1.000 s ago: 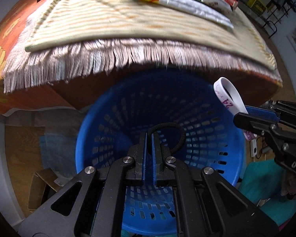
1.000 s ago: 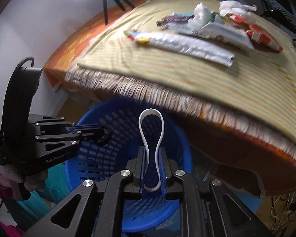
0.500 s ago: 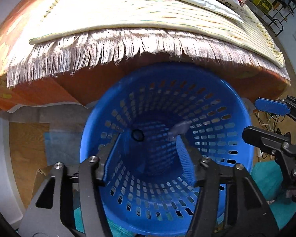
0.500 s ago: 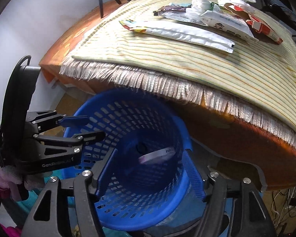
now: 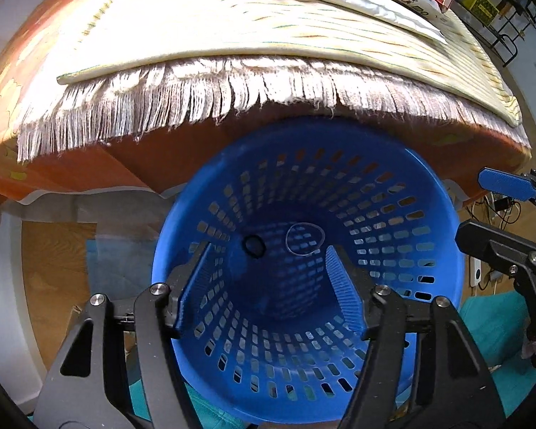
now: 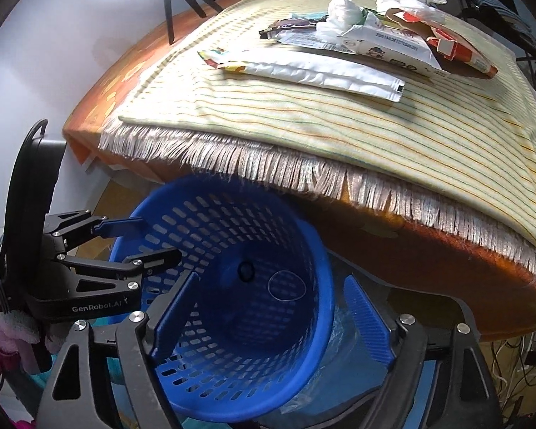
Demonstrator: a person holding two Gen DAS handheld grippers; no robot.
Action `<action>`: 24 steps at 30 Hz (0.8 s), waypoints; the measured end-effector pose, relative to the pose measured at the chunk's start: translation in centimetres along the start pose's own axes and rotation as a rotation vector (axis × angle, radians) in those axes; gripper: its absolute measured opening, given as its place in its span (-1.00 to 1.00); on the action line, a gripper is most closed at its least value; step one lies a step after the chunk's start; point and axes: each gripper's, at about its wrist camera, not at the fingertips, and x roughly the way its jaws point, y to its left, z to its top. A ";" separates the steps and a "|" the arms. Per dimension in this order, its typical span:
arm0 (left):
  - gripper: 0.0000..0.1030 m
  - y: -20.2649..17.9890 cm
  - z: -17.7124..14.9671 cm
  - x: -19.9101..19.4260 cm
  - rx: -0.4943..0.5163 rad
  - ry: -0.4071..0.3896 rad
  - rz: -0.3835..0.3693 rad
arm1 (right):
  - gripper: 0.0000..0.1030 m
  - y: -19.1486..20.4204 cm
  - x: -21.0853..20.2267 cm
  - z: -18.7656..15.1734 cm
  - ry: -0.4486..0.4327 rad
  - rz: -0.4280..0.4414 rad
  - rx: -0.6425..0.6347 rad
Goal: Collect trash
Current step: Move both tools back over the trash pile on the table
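Both my claws, left claw (image 5: 266, 282) and right claw (image 6: 273, 318), just opening, empty, over blue basket (image 6: 325, 268). Long white wrapper (image 6: 314, 73) lies up ahead on bed (image 6: 446, 136), long side crosswise. Right claw nearer.

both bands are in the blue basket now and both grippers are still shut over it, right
Not quite. The black band and white band do lie in the basket, but the left gripper and right gripper are open, fingers just spread, nothing between them. Both wrist views show it.

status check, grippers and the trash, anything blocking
Left gripper and right gripper: jaws just opened, nothing between them. Black loop and white band in blue basket. Wrappers remain on bed. Nothing blocking.
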 end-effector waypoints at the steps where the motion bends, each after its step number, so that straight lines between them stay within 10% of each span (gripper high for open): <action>1: 0.29 -0.2 0.1 -0.1 0.002 -0.003 0.002 | 0.67 0.0 0.0 0.1 -0.003 0.000 0.003; 24: 0.29 -1.2 9.8 -7.4 0.037 -0.179 -0.012 | 0.79 -10.3 -6.7 10.0 -0.307 -0.031 0.313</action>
